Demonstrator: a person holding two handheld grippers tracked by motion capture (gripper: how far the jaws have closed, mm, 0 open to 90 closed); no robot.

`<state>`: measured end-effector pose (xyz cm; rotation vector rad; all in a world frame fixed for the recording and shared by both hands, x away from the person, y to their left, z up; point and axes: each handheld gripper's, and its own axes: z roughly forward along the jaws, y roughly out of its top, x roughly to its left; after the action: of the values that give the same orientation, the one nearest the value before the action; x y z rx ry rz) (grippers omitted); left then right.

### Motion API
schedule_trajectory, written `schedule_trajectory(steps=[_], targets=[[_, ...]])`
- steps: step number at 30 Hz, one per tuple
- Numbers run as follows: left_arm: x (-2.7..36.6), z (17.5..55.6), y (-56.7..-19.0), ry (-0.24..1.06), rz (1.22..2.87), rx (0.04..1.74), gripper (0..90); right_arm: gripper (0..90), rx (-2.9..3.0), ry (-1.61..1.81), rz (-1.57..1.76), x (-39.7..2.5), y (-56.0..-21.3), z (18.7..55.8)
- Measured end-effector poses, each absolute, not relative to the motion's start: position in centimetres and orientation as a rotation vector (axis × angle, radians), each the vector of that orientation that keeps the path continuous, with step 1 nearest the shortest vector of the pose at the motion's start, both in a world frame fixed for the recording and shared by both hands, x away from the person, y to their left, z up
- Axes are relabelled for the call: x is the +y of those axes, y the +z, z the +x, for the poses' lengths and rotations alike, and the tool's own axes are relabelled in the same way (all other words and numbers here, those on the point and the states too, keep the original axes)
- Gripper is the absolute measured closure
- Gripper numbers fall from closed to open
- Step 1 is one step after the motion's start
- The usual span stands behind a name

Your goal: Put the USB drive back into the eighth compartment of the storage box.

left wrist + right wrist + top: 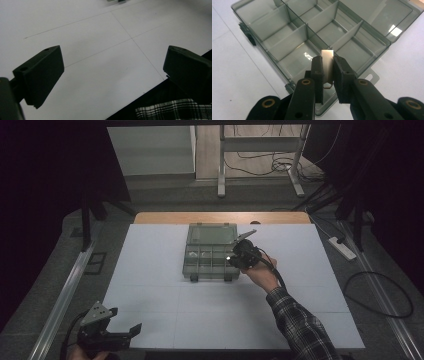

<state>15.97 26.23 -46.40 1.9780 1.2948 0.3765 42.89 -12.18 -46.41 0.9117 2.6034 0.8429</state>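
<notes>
Desk [165, 270]: flat white top, matte, faint seam lines, wood edge at the far side.

Organizer box [210, 251]: smoky translucent plastic, rigid, lid laid open behind it, thin upright dividers forming rectangular compartments, dark latches on the near wall. Probably light and apt to slide on the smooth top if nudged.

Right hand-held gripper [328, 66]: at the box's right front corner, jaws closed narrow on a divider plate [327, 63].

Divider plate: small, thin, flat, pale rectangle, held upright above the box's compartments. Judged stiff, very light, slick-faced; best pinched across its flat faces, as now, leaving the lower edge free.

Left hand-held gripper [112, 70]: well away from the box, over the near left of the desk, jaws spread wide, nothing between them.
</notes>
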Motion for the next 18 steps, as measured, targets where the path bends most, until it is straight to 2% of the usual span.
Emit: schedule_trajectory(steps=[10,18], targets=[[26.24,15.97,-46.4,0.376,1.978,1.294,3.5,77.2,2.616,0.792,0.916,-11.97,-47.47,43.0],[26.22,15.97,-46.4,0.376,1.981,1.293,3.5,66.3,2.608,0.815,0.901,-11.77,-46.99,42.49]])
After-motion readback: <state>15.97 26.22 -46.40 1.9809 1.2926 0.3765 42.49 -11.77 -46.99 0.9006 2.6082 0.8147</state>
